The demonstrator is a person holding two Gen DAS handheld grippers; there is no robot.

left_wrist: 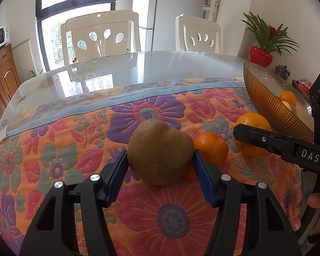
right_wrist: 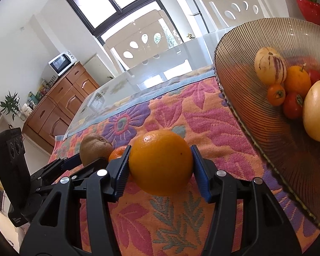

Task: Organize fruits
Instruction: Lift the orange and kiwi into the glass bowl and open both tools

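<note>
I have the left claw clamped on the kiwi and the right claw gripping the orange; next I'd lift toward the bowl at two o'clock.

Home dining room: microwave, fridge, chairs.

Kiwi left of mandarin, orange, bowl.

R gripper jaws clamp orange over cloth, bowl just beside
</note>
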